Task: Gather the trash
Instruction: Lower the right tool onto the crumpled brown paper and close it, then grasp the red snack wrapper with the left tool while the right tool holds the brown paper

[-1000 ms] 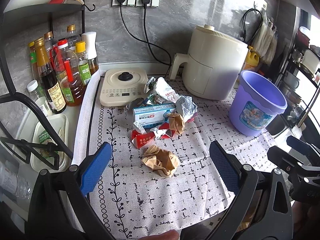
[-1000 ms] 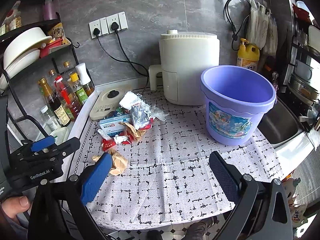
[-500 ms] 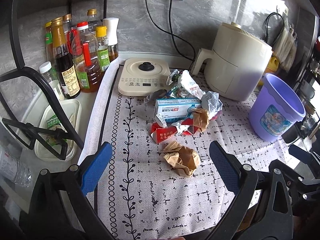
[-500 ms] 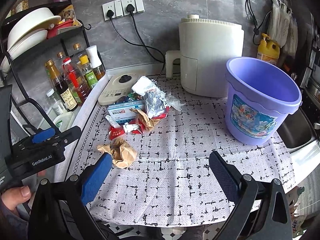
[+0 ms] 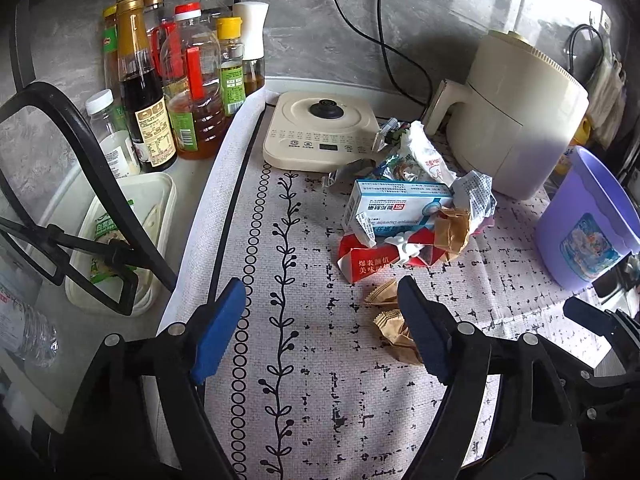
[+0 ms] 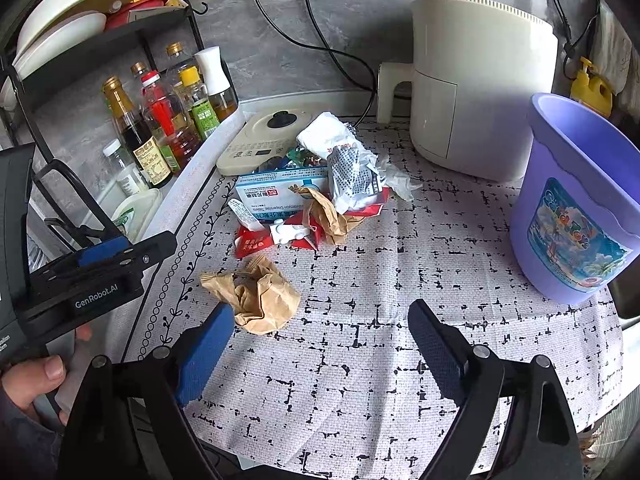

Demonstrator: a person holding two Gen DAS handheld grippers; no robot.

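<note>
A crumpled brown paper ball (image 6: 256,296) lies on the patterned cloth, apart from a trash pile: a blue-white box (image 6: 280,194), red wrappers (image 6: 256,242), foil and white paper (image 6: 352,176). In the left wrist view the ball (image 5: 390,326) is partly hidden behind the right finger; the box (image 5: 396,204) lies beyond. A purple bucket (image 6: 576,200) stands at the right, also in the left wrist view (image 5: 588,220). My left gripper (image 5: 320,332) is open and empty, low over the cloth. My right gripper (image 6: 320,344) is open and empty, its left finger beside the ball.
A cream air fryer (image 6: 476,80) and a flat cooker (image 6: 264,144) stand at the back. Sauce bottles (image 5: 176,80) and a black wire rack (image 5: 72,208) crowd the left. A white tray (image 5: 120,240) sits under the rack. A sink edge lies right of the bucket.
Both grippers have moved forward and lower toward the trash. The left gripper's jaws have narrowed somewhat and its right finger now covers part of the brown paper ball.
</note>
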